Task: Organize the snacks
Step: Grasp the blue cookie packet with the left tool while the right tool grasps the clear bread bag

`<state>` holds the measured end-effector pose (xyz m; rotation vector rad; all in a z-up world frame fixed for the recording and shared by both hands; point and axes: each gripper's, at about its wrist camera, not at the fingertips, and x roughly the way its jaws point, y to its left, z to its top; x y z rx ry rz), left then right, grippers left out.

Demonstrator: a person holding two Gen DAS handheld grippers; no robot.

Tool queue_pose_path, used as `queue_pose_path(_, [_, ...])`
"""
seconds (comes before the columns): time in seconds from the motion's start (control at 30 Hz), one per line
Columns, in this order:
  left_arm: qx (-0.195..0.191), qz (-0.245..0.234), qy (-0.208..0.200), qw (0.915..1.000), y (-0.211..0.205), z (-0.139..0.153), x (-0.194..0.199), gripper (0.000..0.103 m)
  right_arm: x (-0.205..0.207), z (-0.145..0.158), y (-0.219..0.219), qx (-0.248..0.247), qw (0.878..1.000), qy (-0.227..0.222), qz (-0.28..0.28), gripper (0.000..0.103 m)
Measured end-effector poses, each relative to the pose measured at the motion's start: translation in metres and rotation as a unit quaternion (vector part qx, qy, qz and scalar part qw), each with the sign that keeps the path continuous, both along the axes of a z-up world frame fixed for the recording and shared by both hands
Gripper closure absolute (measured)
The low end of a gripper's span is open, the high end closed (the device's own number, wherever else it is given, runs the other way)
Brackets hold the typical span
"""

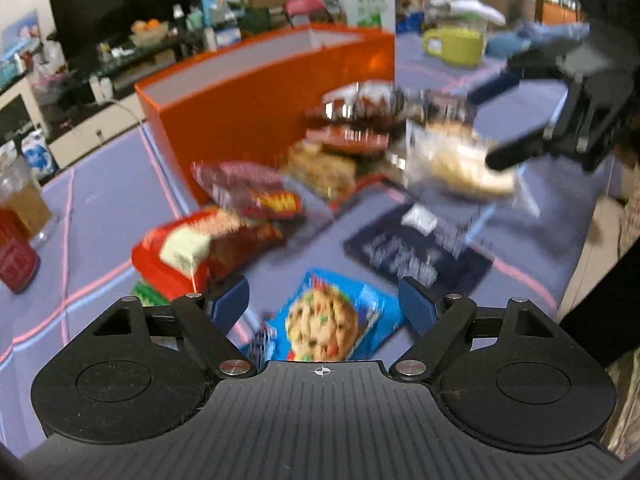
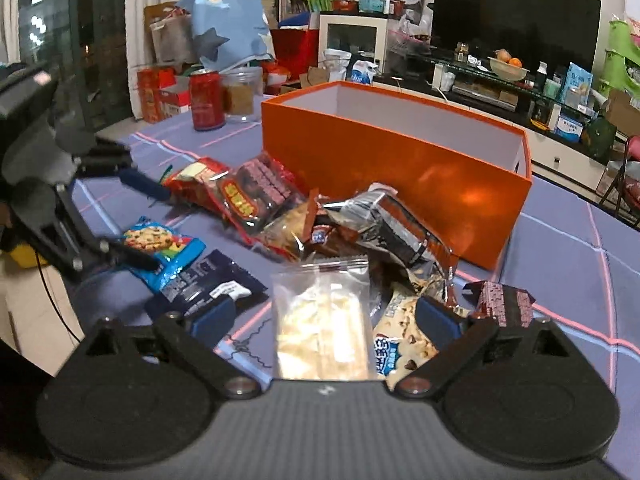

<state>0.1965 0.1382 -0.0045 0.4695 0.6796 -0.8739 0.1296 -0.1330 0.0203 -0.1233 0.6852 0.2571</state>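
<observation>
An orange open box [image 2: 400, 160] stands on the purple tablecloth, with a heap of snack packets [image 2: 360, 224] in front of it. My left gripper [image 1: 323, 304] is open low over a blue cookie packet [image 1: 328, 320], which lies between its fingers without being pressed. My right gripper [image 2: 325, 320] is open around a clear bag of pale crackers [image 2: 324, 320]; its pads stand apart from the bag. In the left wrist view the box [image 1: 260, 120] is behind the blurred heap, and the right gripper [image 1: 496, 120] hovers over the clear bag [image 1: 452, 160]. The left gripper [image 2: 138, 220] shows at the left in the right wrist view.
A red can [image 2: 206, 100] and a clear jar [image 2: 240, 98] stand on the table beyond the box. A yellow mug [image 1: 456, 46] sits at the far side. A dark blue packet [image 2: 204, 284] lies beside the cookie packet. Cluttered shelves and a television line the room behind.
</observation>
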Motion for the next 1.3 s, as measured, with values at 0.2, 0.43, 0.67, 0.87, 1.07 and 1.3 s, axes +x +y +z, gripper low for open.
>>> queue_pose_path(0.2, [0.022,0.018,0.033,0.9991,0.002,-0.007,-0.013,0.03,0.005,0.001,0.005,-0.002,1.0,0.003,0.005,0.007])
queue_pose_path(0.43, [0.02,0.105,0.042,0.9933,-0.012,0.008,-0.03,0.025,0.004,-0.001,0.004,-0.009,1.0,0.001,-0.009,0.007])
queue_pose_path(0.67, [0.035,0.091,0.037,0.9946,-0.023,0.004,-0.046,0.025,0.004,-0.013,0.013,-0.016,1.0,0.008,-0.011,0.013])
queue_pose_path(0.87, [0.013,0.142,0.033,0.9892,-0.006,0.007,-0.029,0.025,0.009,-0.018,0.017,-0.022,1.0,0.019,-0.004,0.015])
queue_pose_path(1.07, [0.043,0.14,0.034,0.9886,-0.013,-0.005,-0.021,0.029,0.022,-0.029,0.016,-0.012,0.998,0.053,-0.013,0.014])
queue_pose_path(1.3, [0.023,0.144,0.057,0.9877,-0.02,-0.01,-0.018,0.05,0.024,-0.029,0.018,-0.013,0.998,0.055,-0.018,0.013])
